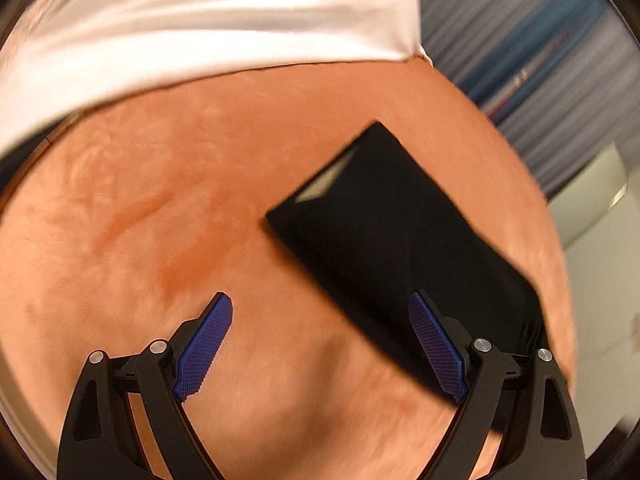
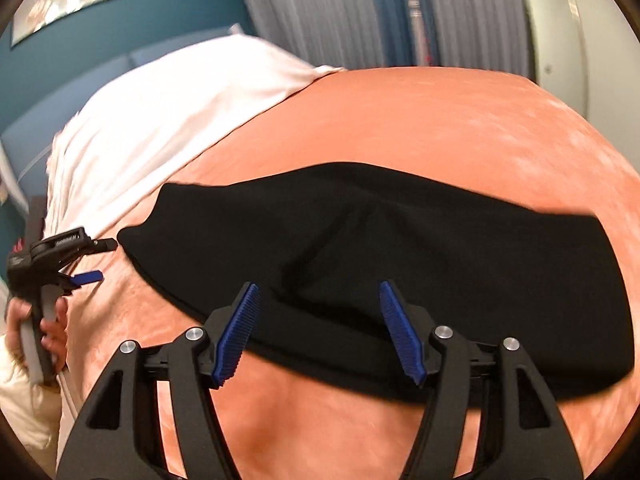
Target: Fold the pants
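Observation:
The black pants (image 1: 400,240) lie folded into a long flat band on the orange blanket (image 1: 160,200). A pale label shows inside one end. My left gripper (image 1: 320,300) is open and wide; its right finger hangs over the near edge of the pants, its left finger over bare blanket. In the right wrist view the pants (image 2: 440,248) stretch across the middle. My right gripper (image 2: 318,287) is open just above their near side, and its pads press on nothing. The left gripper (image 2: 98,261) shows at the far left, held by a hand (image 2: 24,320).
A white sheet (image 2: 180,100) covers the far left of the bed beyond the orange blanket (image 2: 440,120). Grey-blue curtains (image 2: 340,8) hang behind. The bed's edge drops off to the right of the pants, with a pale floor (image 1: 600,220) below.

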Available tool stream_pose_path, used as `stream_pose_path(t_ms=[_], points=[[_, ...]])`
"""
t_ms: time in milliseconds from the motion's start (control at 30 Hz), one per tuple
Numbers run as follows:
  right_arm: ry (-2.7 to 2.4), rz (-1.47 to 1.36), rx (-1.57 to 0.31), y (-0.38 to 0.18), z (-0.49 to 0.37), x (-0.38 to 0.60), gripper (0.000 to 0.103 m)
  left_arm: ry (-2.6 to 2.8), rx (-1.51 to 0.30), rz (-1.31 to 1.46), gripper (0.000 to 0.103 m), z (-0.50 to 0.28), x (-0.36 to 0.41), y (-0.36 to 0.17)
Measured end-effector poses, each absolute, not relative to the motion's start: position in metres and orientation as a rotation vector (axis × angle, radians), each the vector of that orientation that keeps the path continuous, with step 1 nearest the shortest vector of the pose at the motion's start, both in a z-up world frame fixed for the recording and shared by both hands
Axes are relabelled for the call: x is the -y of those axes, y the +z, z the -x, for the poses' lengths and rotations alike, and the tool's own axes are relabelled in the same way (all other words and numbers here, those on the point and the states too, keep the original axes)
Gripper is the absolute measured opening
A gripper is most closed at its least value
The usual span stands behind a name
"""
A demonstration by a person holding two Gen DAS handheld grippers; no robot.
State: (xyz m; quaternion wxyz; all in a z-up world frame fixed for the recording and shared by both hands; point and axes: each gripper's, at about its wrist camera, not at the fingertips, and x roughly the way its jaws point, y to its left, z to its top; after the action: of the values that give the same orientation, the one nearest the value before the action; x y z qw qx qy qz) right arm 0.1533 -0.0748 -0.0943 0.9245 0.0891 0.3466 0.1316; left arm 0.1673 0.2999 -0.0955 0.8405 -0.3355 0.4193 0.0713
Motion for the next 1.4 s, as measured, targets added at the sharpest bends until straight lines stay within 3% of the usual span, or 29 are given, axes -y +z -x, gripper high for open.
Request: stream_pose_path(t_ms=[133,367,433,533,767,867,933,1000,1200,1400], points=[[0.217,-0.312,-0.716,-0.115,-0.142,0.117,0.061,0.148,-0.896,0.862,0.087,-0.187,-0.311,-0.111],[0.199,-0.492,-0.707,-0.13,-0.145,0.152,0.067,0.202,-0.91,0.805,0.084,-0.219,-0.299,-0.111],[0.22,-0.521,-0.695,-0.133,-0.145,0.155,0.068,0.226,-0.923,0.742,0.044,-0.226,-0.293,-0.108],[0.251,-0.562,-0.68,-0.134,-0.145,0.165,0.073,0.239,-0.925,0.696,0.016,-0.237,-0.283,-0.1],[0.295,-0.642,-0.638,-0.138,-0.141,0.171,0.073,0.135,-0.774,0.407,0.013,-0.239,-0.191,-0.003],[0.284,-0.701,-0.591,-0.136,-0.133,0.181,0.075,0.003,-0.726,0.282,0.013,-0.239,-0.119,0.039],[0.264,-0.753,-0.538,-0.133,-0.12,0.194,0.083,-0.102,-0.709,0.197,0.013,-0.237,-0.058,0.06],[0.242,-0.764,-0.527,-0.131,-0.111,0.205,0.084,-0.197,-0.717,0.135,0.013,-0.234,-0.003,0.068],[0.114,-0.602,-0.522,-0.113,-0.074,0.252,0.084,-0.399,-0.805,0.016,0.013,-0.227,0.142,0.042],[0.022,-0.634,-0.518,-0.119,-0.039,0.31,0.084,-0.393,-0.938,-0.135,0.014,-0.203,0.237,-0.04]])
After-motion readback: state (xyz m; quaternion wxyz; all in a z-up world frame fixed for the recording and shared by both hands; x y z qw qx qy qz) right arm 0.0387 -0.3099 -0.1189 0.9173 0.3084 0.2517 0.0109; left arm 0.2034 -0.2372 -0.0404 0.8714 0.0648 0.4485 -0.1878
